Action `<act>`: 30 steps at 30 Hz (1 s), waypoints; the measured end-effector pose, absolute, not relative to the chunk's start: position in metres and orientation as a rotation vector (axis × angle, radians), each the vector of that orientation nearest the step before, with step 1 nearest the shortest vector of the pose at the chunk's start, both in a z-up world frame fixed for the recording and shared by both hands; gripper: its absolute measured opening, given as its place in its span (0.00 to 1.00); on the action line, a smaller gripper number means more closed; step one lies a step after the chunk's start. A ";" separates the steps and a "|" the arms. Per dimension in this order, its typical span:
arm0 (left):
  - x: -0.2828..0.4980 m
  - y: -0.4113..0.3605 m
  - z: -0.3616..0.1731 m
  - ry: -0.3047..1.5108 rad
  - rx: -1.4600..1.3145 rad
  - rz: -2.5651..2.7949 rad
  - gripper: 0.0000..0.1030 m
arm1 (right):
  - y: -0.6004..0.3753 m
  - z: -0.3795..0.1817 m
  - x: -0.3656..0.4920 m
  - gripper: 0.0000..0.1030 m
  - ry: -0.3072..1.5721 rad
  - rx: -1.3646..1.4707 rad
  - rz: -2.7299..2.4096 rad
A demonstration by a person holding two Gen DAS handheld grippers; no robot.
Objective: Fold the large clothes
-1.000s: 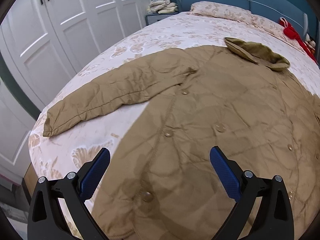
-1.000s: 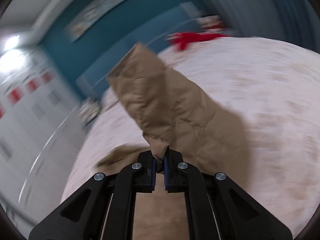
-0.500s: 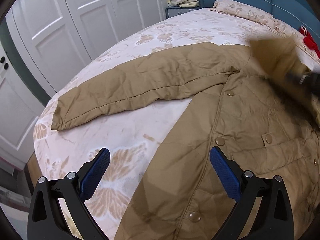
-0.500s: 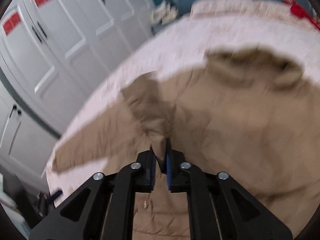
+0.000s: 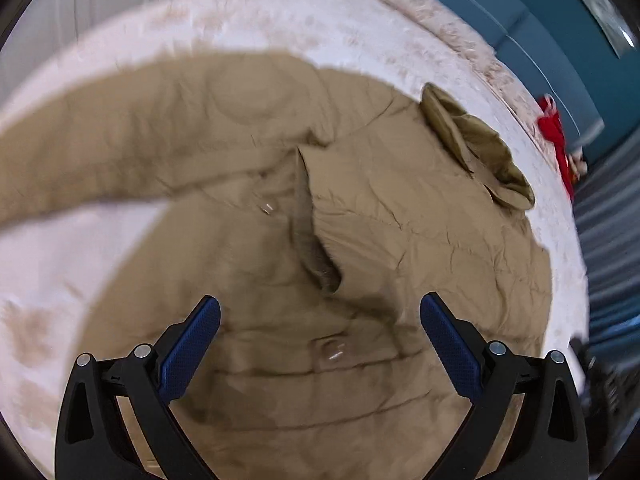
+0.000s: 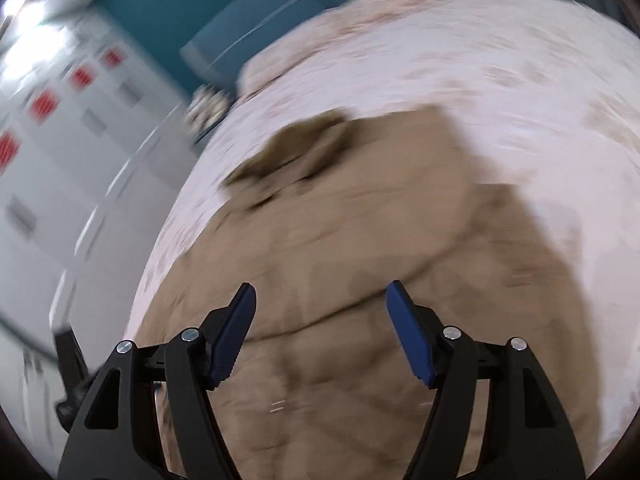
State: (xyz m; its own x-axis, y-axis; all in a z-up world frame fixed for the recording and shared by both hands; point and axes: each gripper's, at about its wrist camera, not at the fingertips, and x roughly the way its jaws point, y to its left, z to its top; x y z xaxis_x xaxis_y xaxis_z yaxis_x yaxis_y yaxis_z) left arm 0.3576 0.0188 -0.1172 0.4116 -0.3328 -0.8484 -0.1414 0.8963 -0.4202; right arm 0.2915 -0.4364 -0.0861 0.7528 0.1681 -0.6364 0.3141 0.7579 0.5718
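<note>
The bed (image 5: 360,12) with its pale flowery cover fills both views, and the tan quilted coat (image 5: 400,240) lies spread across the middle of it, one sleeve folded in over the chest and the collar toward upper right. Both grippers tilt down over it. Left gripper (image 5: 320,332) is wide open with nothing in it, right gripper (image 6: 320,320) is opening, empty too.
</note>
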 end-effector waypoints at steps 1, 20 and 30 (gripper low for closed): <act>0.360 0.019 -0.120 1.152 -0.513 -0.122 0.94 | -0.448 -0.090 0.290 0.65 0.725 0.753 -0.114; 0.412 -0.010 -0.103 0.968 -0.230 -0.109 0.01 | -0.485 -0.129 0.340 0.04 0.646 0.764 -0.214; 0.404 -0.021 -0.140 0.981 -0.073 -0.056 0.17 | -0.466 -0.154 0.340 0.10 0.862 0.609 -0.337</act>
